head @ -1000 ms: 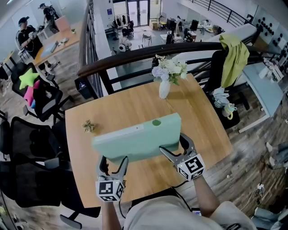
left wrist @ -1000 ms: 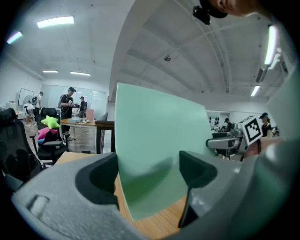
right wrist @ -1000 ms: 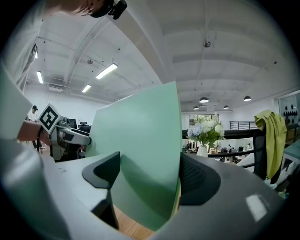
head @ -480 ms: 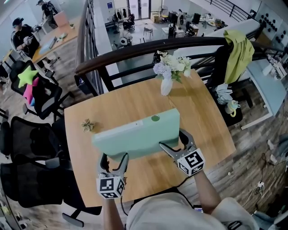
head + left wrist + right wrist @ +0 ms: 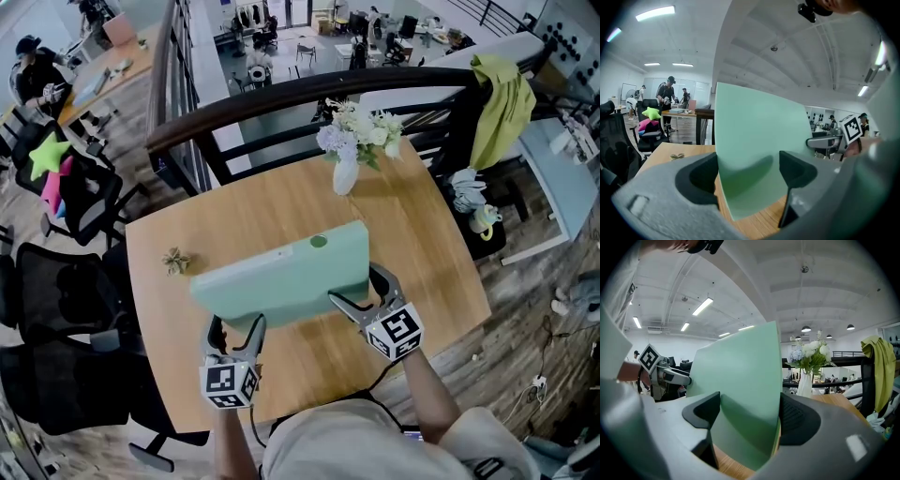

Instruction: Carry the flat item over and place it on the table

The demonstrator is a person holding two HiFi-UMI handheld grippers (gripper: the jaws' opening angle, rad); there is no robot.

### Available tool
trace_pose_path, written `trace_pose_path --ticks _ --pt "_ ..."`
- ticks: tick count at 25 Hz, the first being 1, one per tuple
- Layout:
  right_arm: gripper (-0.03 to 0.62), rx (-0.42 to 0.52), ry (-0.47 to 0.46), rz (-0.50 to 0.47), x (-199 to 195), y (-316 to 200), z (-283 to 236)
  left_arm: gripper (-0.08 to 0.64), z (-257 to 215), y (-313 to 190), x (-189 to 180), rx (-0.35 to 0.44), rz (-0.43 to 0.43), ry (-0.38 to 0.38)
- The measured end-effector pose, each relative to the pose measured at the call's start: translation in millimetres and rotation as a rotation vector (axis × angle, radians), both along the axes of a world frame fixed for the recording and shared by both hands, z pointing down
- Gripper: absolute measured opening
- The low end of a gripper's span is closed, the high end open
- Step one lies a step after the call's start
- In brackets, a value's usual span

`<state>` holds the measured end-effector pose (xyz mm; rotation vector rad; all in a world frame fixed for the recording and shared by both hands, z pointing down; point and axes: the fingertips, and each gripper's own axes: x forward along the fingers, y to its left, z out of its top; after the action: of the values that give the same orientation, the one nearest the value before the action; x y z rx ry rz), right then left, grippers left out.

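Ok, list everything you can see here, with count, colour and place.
flat board: one, pale green, tilted over the table's middle
table: one, light wood, centre
vase: one, white, holding white and lilac flowers, table's far edge
dried sprig: one, tan, table's left side
office chairs: several, black, left of the table
star cushion: one, green, on a left chair
jacket: one, yellow-green, draped on a chair, far right
left gripper: one, grey, shut on the flat board's near left edge
right gripper: one, grey, shut on its near right edge

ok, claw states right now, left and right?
Left claw: closed on the green board.
Right claw: closed on the same green board.
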<state>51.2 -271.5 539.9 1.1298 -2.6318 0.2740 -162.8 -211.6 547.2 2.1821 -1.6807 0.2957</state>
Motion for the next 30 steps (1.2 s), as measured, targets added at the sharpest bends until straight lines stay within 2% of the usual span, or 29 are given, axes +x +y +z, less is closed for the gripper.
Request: trace_pose_path --ticks 30 --pt "0.396 -0.167 0.011 -0.034 -21 -70 80 0.420 70 -65 -19 -0.141 -0.040 0.012"
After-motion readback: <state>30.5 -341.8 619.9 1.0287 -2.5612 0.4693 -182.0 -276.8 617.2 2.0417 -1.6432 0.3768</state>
